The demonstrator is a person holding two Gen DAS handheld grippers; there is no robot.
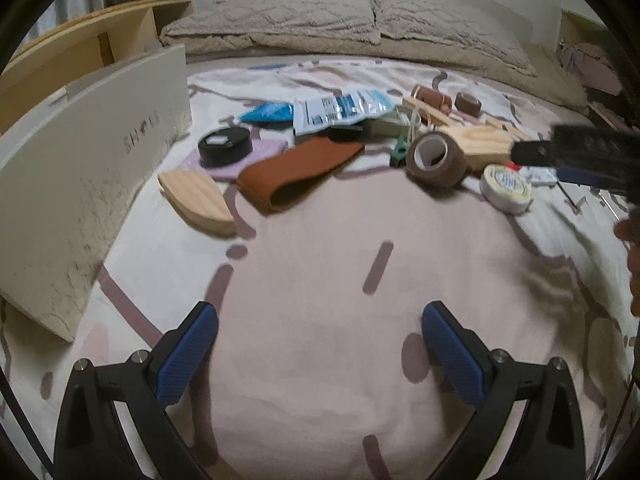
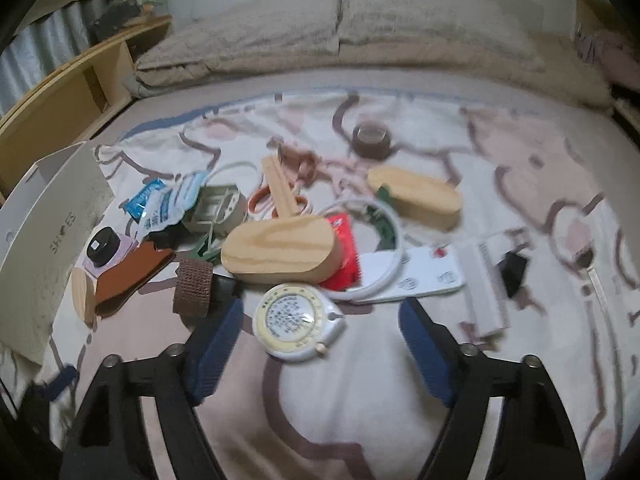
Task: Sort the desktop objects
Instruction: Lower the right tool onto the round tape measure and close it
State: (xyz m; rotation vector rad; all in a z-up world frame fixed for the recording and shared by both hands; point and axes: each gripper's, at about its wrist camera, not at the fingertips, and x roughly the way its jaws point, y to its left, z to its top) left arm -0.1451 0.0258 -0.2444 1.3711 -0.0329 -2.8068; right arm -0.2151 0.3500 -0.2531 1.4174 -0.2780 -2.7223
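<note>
Left wrist view looks down on a bed with a patterned pale sheet [image 1: 320, 264]. At the far left stands a scuffed white cardboard box [image 1: 80, 184]. Right of it lie a ribbed wooden oval [image 1: 196, 204], a black round puck [image 1: 225, 146] on a lilac pad, a flat rust-brown felt loop [image 1: 296, 174] with its long axis running near-left to far-right, and a woven brown tape roll [image 1: 436, 159] lying on its side, core facing the camera. The left tongs [image 1: 320, 356] hover spread over bare sheet, blue textured pads apart, nothing between them.

Right wrist view shows the right tongs [image 2: 320, 344] spread on either side of a round white-and-yellow tape measure [image 2: 298, 324], pads not touching it; a smooth wooden oval block [image 2: 280, 254] lies just beyond.
</note>
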